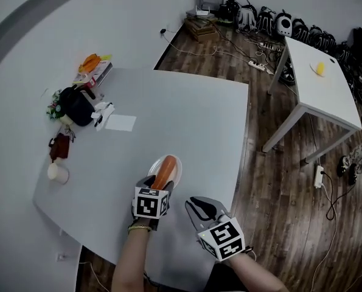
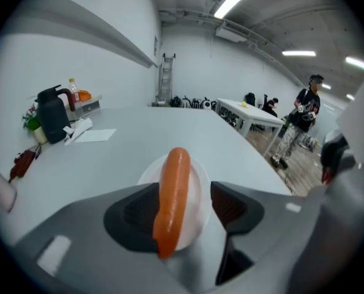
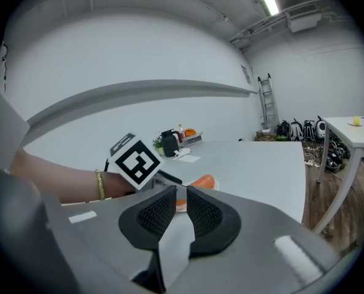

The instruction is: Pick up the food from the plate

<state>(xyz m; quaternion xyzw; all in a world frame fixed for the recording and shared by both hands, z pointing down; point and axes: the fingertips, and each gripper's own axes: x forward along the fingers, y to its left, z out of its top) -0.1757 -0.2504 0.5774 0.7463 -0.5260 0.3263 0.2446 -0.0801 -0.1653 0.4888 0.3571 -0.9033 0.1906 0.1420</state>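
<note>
An orange sausage lies lengthwise on a small white plate near the front of the grey table. My left gripper is at the plate's near edge and stands open. In the left gripper view the sausage runs between the two spread jaws over the plate, close to the left pad and apart from the right one. My right gripper hovers just right of the plate, shut with nothing between its pads. The right gripper view also shows the sausage beyond its jaws.
At the table's far left stand a black kettle, a sheet of paper, a dark red pouch and a white cup. A white side table stands to the right over the wooden floor. A person stands further off.
</note>
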